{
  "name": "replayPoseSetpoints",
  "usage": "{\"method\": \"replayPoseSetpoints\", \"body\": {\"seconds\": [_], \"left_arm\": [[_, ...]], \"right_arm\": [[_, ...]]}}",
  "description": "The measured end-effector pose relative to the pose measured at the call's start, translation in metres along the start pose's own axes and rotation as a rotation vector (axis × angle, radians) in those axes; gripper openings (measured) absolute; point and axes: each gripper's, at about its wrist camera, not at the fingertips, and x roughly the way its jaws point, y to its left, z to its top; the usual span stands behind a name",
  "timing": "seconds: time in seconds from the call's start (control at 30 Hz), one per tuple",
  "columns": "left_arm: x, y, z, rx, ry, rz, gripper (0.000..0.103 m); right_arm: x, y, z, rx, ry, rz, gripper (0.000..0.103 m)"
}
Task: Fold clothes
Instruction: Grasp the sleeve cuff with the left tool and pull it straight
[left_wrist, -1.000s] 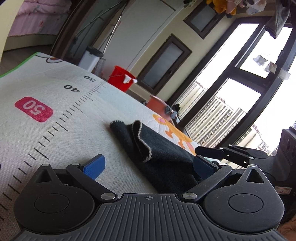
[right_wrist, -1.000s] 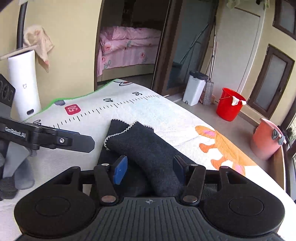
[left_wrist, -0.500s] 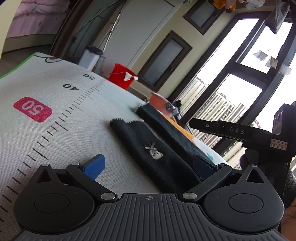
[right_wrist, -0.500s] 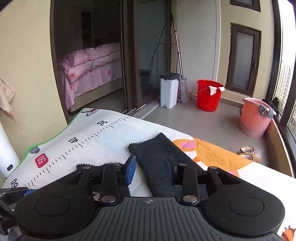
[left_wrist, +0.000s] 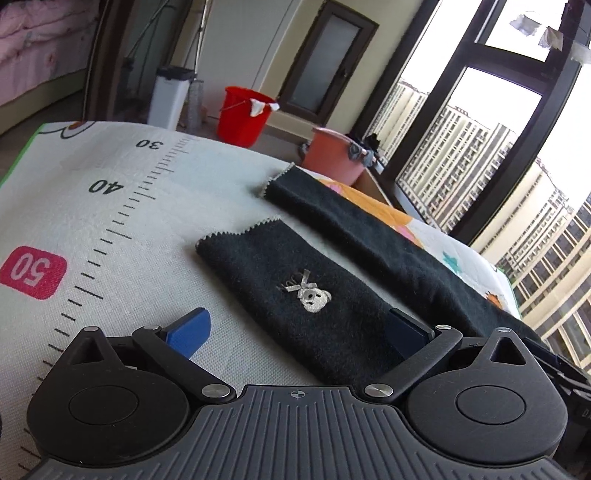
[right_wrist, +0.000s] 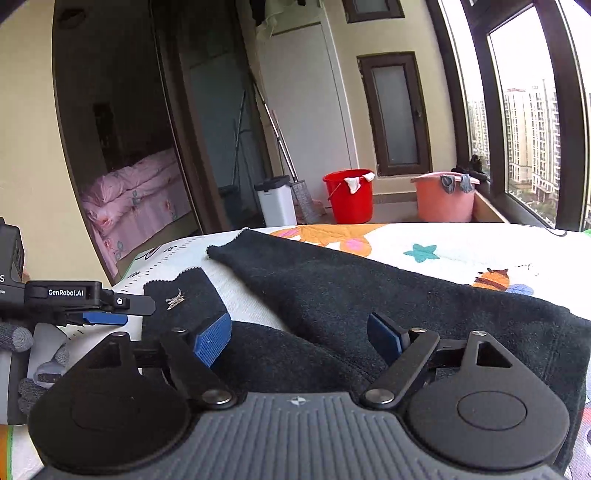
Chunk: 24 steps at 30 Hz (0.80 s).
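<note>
Lying spread on the printed mat (left_wrist: 122, 229), the black trousers (right_wrist: 369, 291) sit between both wide-open claws, left claw (left_wrist: 295, 332) and right claw (right_wrist: 299, 336), whose jaws have just been opening.

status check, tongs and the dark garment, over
Left tongs open, right tongs open after just widening, nothing gripped. Dark knit garment with skull emblem spread flat on the printed mat, unfolded. Nothing in the way.

A white printed play mat (left_wrist: 122, 236) is carrying everything here, covering a raised flat surface whose kind cannot be told. A ruler scale is running along it (30, 40 and a red 50 showing), with cartoon patches (right_wrist: 424, 253) toward the window side. A dark garment (left_wrist: 295, 295) is lying directly on it, its two legs (right_wrist: 332, 284) spreading apart.
</note>
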Motion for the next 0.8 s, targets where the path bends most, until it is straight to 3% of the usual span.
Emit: {"method": "replayPoseSetpoints", "body": {"seconds": [0.1,0.13,0.17,0.23,0.3,0.33,0.37,0.53,0.8], "left_arm": [[0.013,-0.002,0.015,-0.008,0.016,0.059,0.098],[0.017,-0.006,0.019,0.009,0.017,0.093,0.091],[0.021,-0.010,0.021,0.032,0.014,0.133,0.069],[0.028,-0.014,0.025,0.063,0.008,0.193,0.049],[0.030,-0.013,0.027,0.064,-0.002,0.200,0.037],[0.030,-0.012,0.027,0.066,-0.008,0.201,0.023],[0.029,-0.011,0.026,0.061,-0.014,0.192,0.017],[0.012,-0.003,0.018,0.030,-0.066,0.183,0.008],[-0.059,0.023,-0.009,-0.039,-0.189,0.205,0.007]], "right_arm": [[0.006,-0.008,-0.008,0.043,0.029,0.015,0.086],[0.005,-0.008,-0.008,0.043,0.022,0.018,0.087],[0.006,-0.009,-0.008,0.042,0.019,0.021,0.089],[0.007,-0.011,-0.009,0.060,0.022,0.034,0.090],[0.008,-0.017,-0.009,0.092,0.028,0.044,0.091],[0.009,-0.019,-0.009,0.108,0.030,0.052,0.093],[0.009,-0.021,-0.009,0.120,0.028,0.058,0.095],[0.012,-0.025,-0.010,0.145,0.032,0.074,0.098],[0.015,-0.026,-0.009,0.138,0.031,0.075,0.100]]}}
